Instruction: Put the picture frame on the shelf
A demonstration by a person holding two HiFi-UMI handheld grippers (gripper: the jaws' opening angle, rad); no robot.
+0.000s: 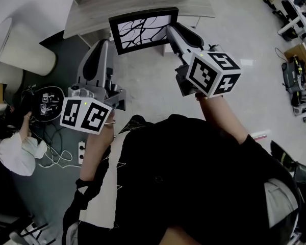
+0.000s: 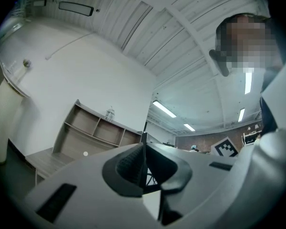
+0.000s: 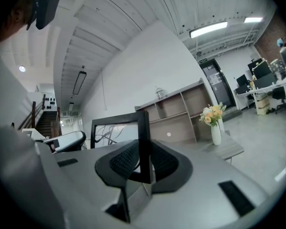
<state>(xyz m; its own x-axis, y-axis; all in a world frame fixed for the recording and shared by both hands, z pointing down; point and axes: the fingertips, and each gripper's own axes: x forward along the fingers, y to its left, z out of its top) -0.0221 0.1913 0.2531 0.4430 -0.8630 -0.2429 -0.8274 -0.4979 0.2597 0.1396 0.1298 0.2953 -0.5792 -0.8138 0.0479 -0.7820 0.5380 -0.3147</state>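
Note:
The picture frame [image 1: 143, 29], black-edged with a white sheet of black line art, is held upright in the air in front of me. My right gripper [image 1: 169, 32] is shut on its right edge; in the right gripper view the black frame [image 3: 117, 132] stands between the pads of that gripper [image 3: 144, 163]. My left gripper [image 1: 106, 44] sits at the frame's lower left side. In the left gripper view its jaws [image 2: 144, 168] are closed together, and only the thin frame edge [image 2: 144, 137] shows just beyond them. The wooden shelf [image 3: 181, 109] stands against the white wall ahead [image 2: 95, 128].
A low grey wooden table [image 1: 137, 6] lies under the frame, with a white vase of flowers [image 3: 212, 125] on it. A seated person [image 1: 13, 147], cables, a power strip [image 1: 81, 152] and a black case [image 1: 46, 103] are at the left. Desks stand at the far right [image 1: 296, 60].

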